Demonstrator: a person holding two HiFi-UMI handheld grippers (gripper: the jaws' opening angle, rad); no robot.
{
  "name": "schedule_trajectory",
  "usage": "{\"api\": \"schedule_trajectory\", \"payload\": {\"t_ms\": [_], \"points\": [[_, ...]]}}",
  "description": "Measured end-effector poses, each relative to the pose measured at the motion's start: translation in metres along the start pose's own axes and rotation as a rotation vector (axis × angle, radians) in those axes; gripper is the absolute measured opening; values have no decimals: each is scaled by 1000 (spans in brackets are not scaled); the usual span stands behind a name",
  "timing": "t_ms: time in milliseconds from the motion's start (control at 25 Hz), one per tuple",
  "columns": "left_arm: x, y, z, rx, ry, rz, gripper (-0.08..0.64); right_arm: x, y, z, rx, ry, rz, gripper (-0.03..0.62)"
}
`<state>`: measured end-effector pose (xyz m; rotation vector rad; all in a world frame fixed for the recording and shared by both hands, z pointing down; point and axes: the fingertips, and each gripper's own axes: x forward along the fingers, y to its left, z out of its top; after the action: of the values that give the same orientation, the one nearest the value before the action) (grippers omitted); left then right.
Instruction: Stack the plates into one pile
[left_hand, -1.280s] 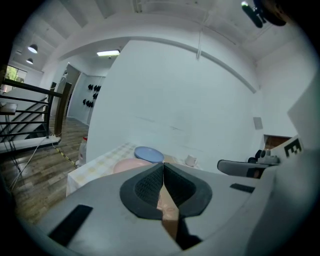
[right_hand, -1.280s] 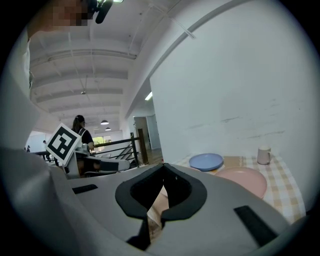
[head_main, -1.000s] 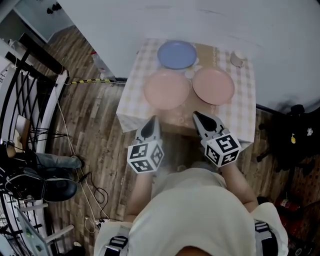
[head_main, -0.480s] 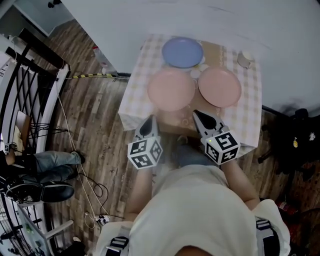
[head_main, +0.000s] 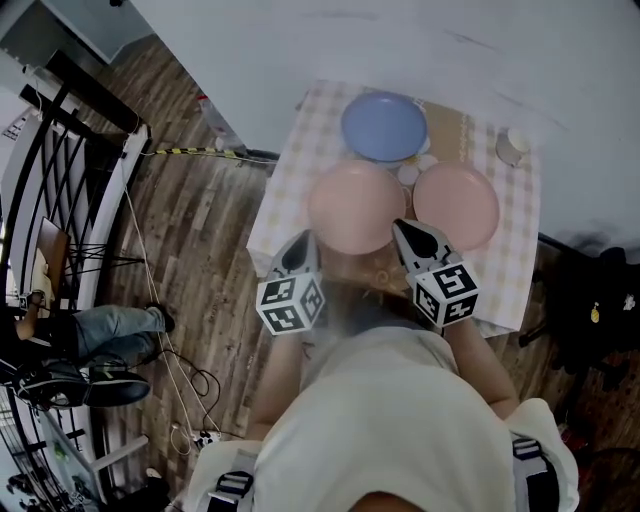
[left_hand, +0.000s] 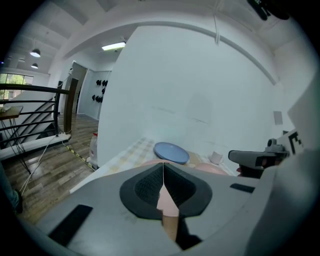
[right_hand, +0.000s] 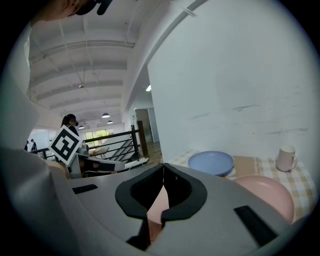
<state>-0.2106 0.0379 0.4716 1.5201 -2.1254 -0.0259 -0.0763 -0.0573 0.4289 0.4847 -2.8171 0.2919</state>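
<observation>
Pink is the colour that matters here: two of the three plates. In the head view, low & left of centre, the left gripper (head_main: 304, 240) has its jaws pinched tight w/ nothing btwn them. Its tip sits just off the lower-left rim of the left round pink plate (head_main: 352, 205). Above that plate & slightly right is the round blue plate (head_main: 384, 127), just beside it at the far side of the checked-cloth table (head_main: 280, 200). Next comes the right gripper (head_main: 402, 228), also clamped shut & empty, its tip over the gap btwn the left pink plate & the right round pink plate (head_main: 460, 205). A white mug (head_main: 515, 146) stands upper right, out of the way.

Nothing is stacked yet. Key relation: the left pink plate lies straight ahead, btwn both tips, & the blue one is farthest off. The plates are round, so no long axis; the near rim is prob. the way in, & the jaws would have to part first.
</observation>
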Motion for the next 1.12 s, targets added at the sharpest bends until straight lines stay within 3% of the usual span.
{"api": "schedule_trajectory", "payload": {"t_ms": [400, 1120], "points": [[52, 20, 9, 15, 50, 6, 5, 36, -43, 0, 26, 30, -51, 0], [107, 53, -19, 34, 192, -7, 5, 82, -95, -62, -13, 239, -183, 2]]}}
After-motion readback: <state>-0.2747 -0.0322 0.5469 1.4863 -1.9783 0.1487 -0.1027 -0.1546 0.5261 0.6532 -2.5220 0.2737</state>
